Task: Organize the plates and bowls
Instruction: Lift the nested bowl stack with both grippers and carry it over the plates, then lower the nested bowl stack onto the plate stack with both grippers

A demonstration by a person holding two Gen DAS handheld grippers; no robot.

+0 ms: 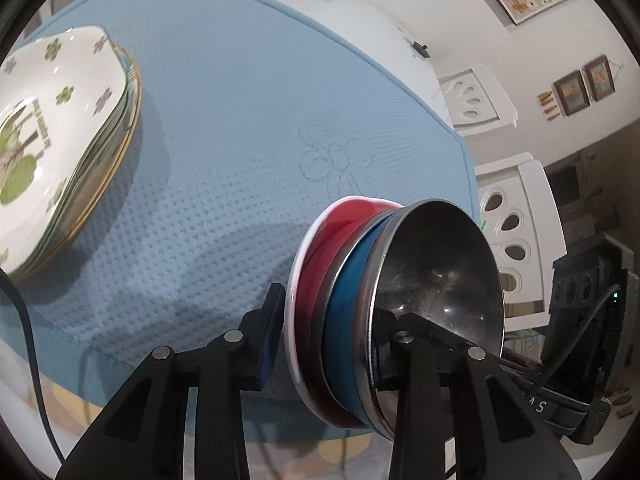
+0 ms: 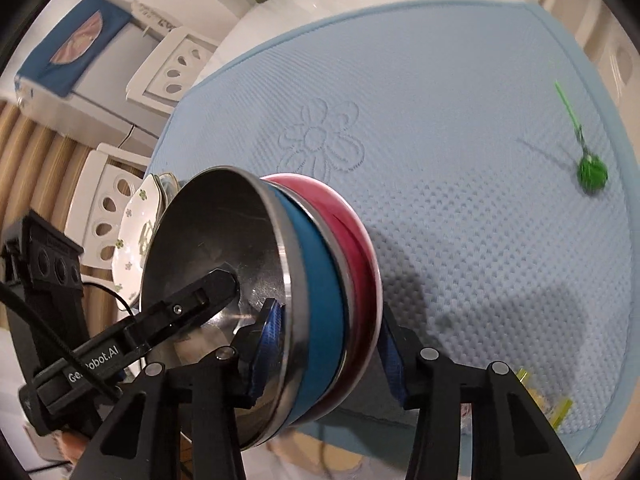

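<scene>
I hold the nested stack of steel, blue and red bowls (image 1: 384,312) with both hand-held grippers — left (image 1: 328,344) and right (image 2: 332,344) clamped across its rims — tilted above the blue quilted mat (image 1: 240,128); I should level it before lowering beside the clover-patterned plates (image 1: 60,128).

White chairs (image 1: 516,216) – framed pictures (image 1: 584,86) on pale wall.

Bowl stack (image 1: 384,300) sits between left gripper (image 1: 328,336) fingers; plate stack (image 1: 60,140) lies far left on the mat (image 1: 240,120).
</scene>
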